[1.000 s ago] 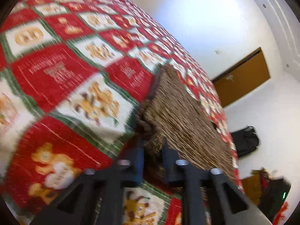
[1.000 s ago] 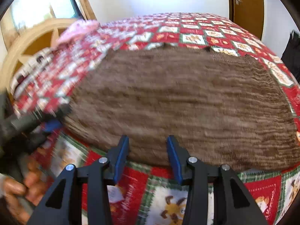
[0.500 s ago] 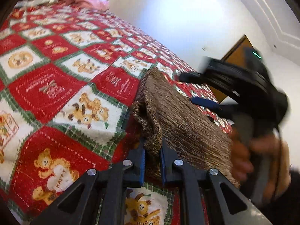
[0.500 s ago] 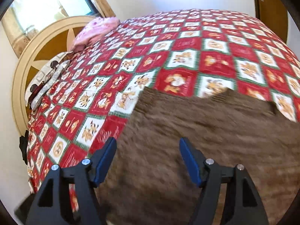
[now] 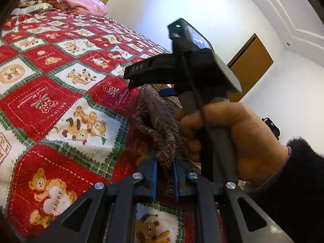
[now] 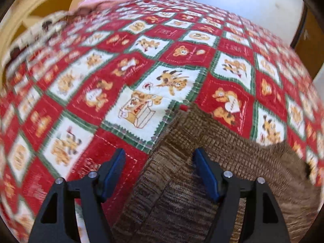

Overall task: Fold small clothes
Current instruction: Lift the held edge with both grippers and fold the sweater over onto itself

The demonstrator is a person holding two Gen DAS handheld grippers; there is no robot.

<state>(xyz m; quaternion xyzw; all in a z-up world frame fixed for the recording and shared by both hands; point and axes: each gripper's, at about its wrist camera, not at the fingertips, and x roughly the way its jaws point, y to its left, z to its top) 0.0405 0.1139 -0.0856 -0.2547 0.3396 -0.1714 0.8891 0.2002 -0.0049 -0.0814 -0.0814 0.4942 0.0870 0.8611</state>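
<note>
A brown knitted garment (image 5: 156, 119) lies on a red, white and green teddy-bear quilt (image 5: 60, 93). My left gripper (image 5: 165, 168) is shut on a bunched corner of it, lifting that corner slightly. In the right wrist view my right gripper (image 6: 160, 170) hangs over the garment's (image 6: 202, 186) left edge. Its jaws stand wide and are closing, with the edge below the gap and neither blue pad pressing on cloth. In the left wrist view a person's hand (image 5: 232, 133) holds that right tool just beyond my left fingers.
Pink bedding (image 5: 85, 2) and a patterned pillow (image 5: 34, 0) lie at the head of the bed by a curved wooden headboard (image 6: 36, 14). A wooden door (image 5: 251, 64) and a black bag (image 5: 271, 127) are by the far white wall.
The right gripper swept left across the garment to its left edge and its jaws widened. It now fills the left wrist view. The left gripper kept its pinch and rolled a little.
</note>
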